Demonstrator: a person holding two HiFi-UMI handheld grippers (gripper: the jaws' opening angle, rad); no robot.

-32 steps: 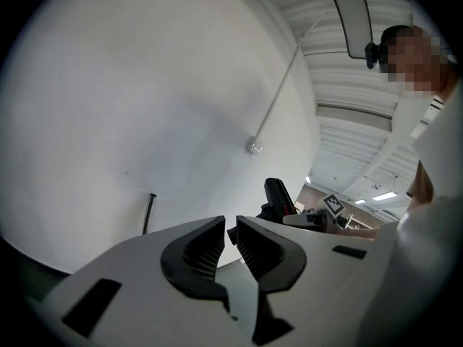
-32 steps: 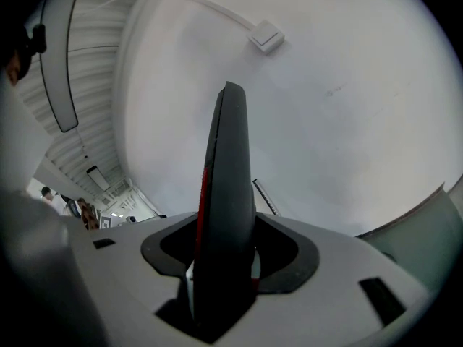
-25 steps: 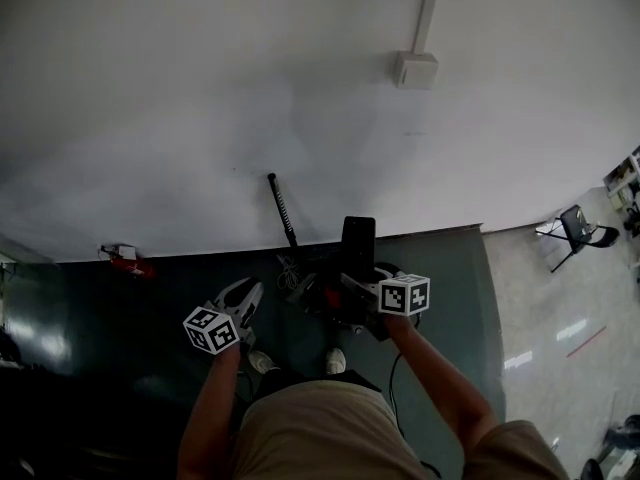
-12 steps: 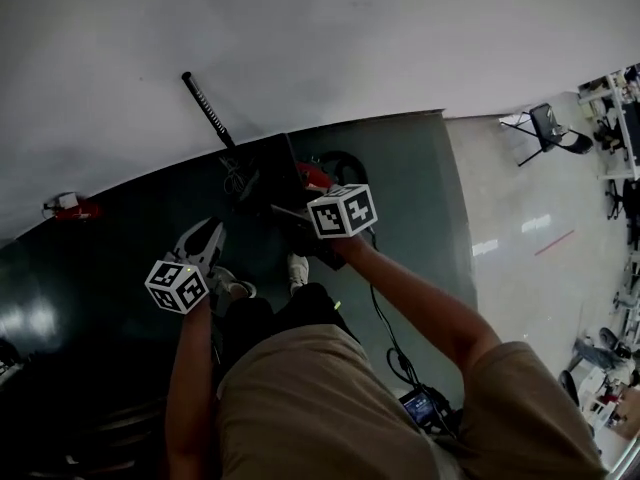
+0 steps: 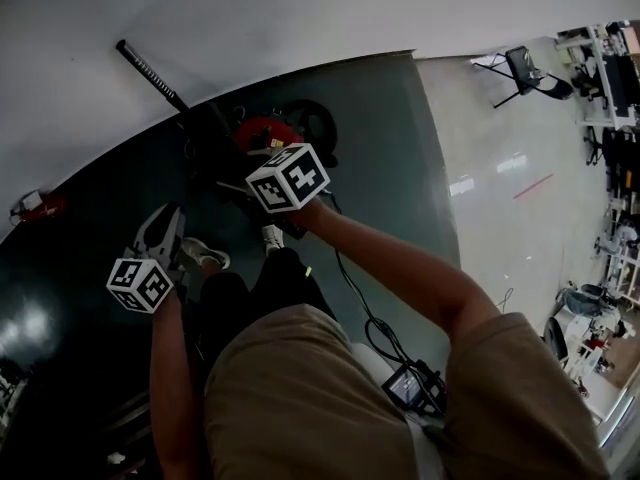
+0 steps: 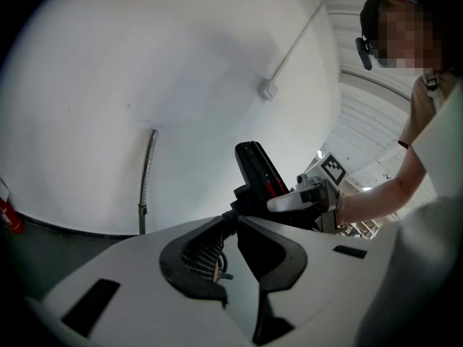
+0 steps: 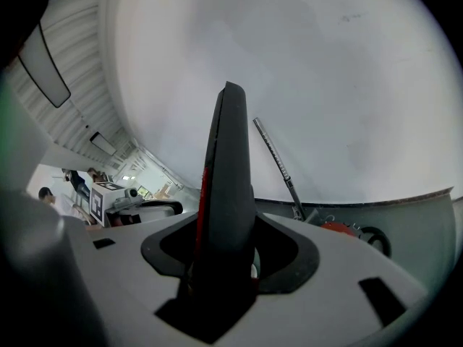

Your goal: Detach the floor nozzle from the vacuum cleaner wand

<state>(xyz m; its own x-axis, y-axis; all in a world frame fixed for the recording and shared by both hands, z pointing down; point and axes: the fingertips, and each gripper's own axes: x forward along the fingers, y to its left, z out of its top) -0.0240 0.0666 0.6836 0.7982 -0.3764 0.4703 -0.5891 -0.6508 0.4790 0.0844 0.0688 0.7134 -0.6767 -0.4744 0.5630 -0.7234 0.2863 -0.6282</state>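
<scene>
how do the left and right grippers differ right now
The left gripper is shut and empty; the right gripper stands wider, clamped on a black, red-striped vacuum part. In the head view the left gripper sits lower in frame than the right gripper. Both face the white wall.

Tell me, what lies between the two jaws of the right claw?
A black vacuum part with a red stripe stands upright there, gripped by the right claw. The right gripper view shows it.
</scene>
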